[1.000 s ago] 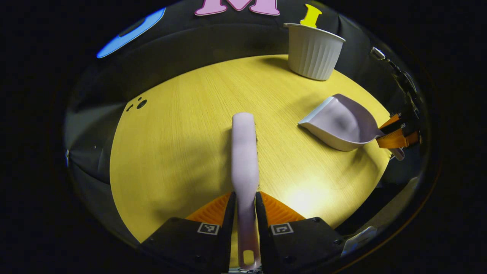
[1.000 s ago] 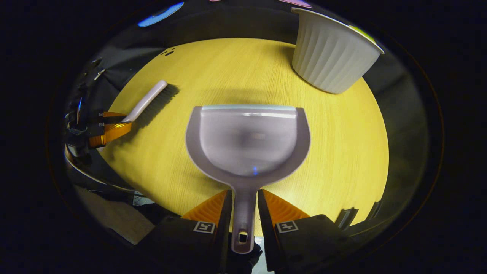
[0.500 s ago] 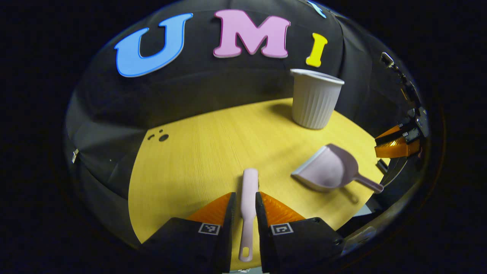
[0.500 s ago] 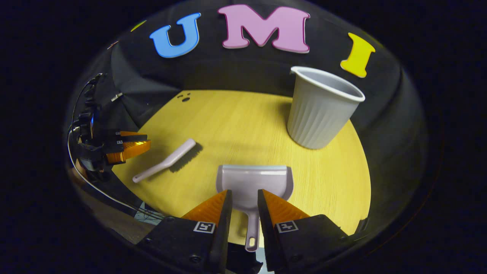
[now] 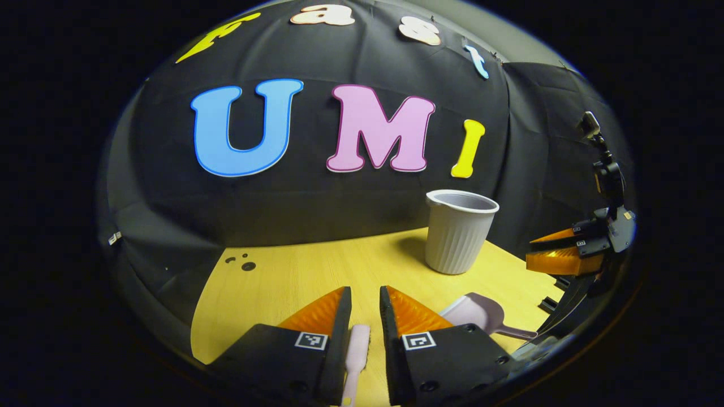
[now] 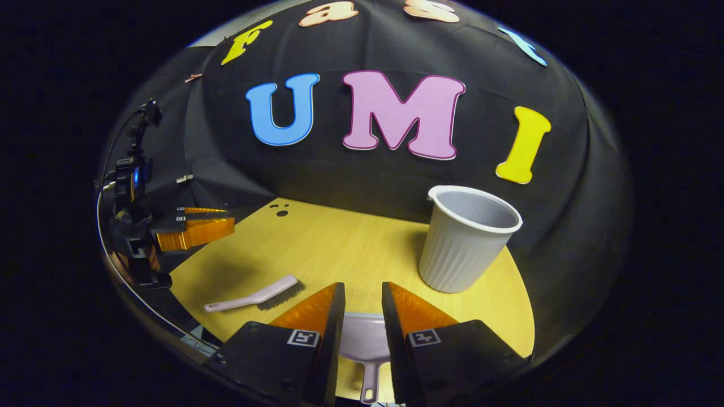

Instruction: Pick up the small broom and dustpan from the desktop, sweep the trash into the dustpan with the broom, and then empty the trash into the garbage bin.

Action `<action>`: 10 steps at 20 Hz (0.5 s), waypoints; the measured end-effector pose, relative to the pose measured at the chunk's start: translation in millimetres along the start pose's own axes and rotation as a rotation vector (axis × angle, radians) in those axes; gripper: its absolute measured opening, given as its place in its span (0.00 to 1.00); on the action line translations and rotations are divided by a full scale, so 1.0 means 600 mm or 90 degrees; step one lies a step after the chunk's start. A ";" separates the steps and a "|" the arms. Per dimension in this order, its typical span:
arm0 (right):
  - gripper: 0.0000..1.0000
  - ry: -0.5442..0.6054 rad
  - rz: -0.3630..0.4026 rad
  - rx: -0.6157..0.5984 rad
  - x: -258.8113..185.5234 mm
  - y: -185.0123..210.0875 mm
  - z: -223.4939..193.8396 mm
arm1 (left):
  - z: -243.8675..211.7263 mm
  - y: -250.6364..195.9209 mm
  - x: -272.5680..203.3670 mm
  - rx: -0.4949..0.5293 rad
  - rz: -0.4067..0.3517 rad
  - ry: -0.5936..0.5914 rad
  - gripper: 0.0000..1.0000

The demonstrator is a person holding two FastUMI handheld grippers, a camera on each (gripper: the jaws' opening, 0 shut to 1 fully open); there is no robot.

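both tongs lifted off the yellow bench (image 6: 350, 249) and released, gripping nothing. left tongs (image 5: 365, 308) hover over the small pink broom (image 5: 356, 350), which lies flat on the bench; it also shows in the right gripper view (image 6: 254, 295). right tongs (image 6: 362, 305) hover above the dustpan (image 6: 365, 345), also flat on the bench. grey ribbed garbage bin (image 6: 466, 240) stands upright at the back right, well apart from the broom.
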State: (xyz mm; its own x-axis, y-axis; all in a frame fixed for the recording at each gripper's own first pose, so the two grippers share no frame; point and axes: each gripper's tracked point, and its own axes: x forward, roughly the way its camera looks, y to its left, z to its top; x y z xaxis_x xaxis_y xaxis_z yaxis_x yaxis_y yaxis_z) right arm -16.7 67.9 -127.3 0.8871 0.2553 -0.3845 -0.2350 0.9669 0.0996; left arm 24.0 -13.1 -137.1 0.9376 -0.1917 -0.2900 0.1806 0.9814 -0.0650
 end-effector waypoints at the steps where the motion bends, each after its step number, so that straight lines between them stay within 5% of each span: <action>1: 0.39 -0.011 -0.004 -0.003 0.004 -0.004 0.003 | 0.003 -0.002 -0.003 0.005 0.001 -0.004 0.34; 10: 0.38 -0.055 0.076 -0.036 0.026 0.003 0.063 | 0.016 -0.037 -0.009 -0.003 0.047 -0.010 0.33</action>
State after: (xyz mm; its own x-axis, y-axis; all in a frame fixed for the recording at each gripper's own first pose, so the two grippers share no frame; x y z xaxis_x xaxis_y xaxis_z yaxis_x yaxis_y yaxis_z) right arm 11.6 74.0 -98.4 0.8817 0.3700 -0.2928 -0.3610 0.9286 0.0864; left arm 17.9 -33.7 -124.7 0.9528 -0.1179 -0.2799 0.1085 0.9929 -0.0489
